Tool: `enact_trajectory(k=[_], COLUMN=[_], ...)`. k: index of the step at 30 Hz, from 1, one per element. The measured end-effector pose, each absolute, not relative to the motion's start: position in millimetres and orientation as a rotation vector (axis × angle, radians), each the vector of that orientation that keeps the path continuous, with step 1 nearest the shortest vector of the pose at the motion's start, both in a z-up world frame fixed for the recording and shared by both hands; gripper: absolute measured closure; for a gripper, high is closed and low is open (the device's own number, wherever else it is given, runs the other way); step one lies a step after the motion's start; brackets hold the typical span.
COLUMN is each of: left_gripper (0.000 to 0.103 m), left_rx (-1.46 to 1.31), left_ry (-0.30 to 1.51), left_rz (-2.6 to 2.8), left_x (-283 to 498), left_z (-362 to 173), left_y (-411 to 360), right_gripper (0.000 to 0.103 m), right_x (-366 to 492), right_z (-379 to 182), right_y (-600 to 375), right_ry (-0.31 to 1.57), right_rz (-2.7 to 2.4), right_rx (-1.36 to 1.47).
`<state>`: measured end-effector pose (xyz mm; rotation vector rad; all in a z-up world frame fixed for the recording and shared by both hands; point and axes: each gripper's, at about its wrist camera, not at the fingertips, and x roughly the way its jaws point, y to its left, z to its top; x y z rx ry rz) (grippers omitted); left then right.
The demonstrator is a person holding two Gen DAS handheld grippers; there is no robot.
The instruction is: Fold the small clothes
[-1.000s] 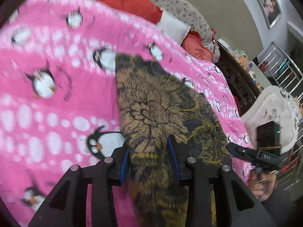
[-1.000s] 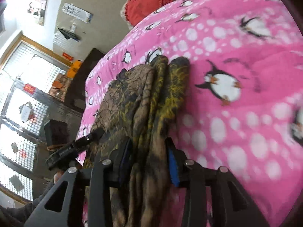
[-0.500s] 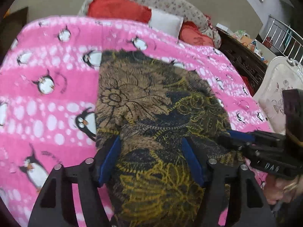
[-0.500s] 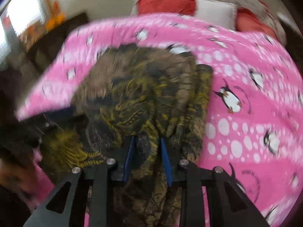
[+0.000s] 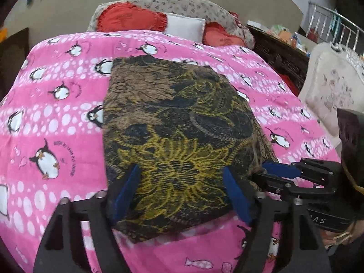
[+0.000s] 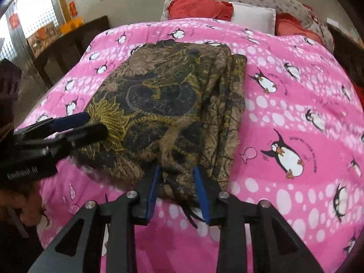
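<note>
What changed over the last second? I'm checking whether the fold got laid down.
The patterned garment, bunched narrow a second ago, now lies spread flat on the pink penguin blanket. The left hand-held gripper has let go; its jaws are opening, pads clear of the cloth. The right hand-held gripper still has the near edge between its pads, jaws easing open. The pillows are unchanged.

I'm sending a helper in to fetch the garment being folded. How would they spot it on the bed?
Start at the bed covered by the pink penguin blanket, with red cushions at its head. In the blanket's middle lies the folded garment, near the foot edge. It is the only brown cloth there, printed with black and yellow flowers.
</note>
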<state>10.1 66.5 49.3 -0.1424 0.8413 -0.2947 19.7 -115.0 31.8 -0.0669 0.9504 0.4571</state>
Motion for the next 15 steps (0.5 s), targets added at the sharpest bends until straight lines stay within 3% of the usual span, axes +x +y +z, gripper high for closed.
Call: enact_trajectory(k=[4, 10, 14, 15], left_gripper=[0.028, 0.022, 0.019, 0.019], left_rx=[-0.105, -0.112, -0.227, -0.243], left_ry=[0.828, 0.829, 0.828, 0.833], left_rz=[-0.298, -0.325, -0.370, -0.375], left_x=[10, 17, 20, 21], left_z=[47, 44, 44, 45], left_y=[60, 56, 70, 72], right_gripper=[0.069, 0.068, 0.058, 0.048], right_x=[13, 1, 0, 0], right_z=[28, 26, 34, 35], right_y=[-121, -115, -107, -106], right_ry=[0.896, 0.812, 0.820, 0.814], right_rz=[0.466, 0.427, 0.378, 0.370], right_rx=[-0.048, -0.111, -0.180, -0.191])
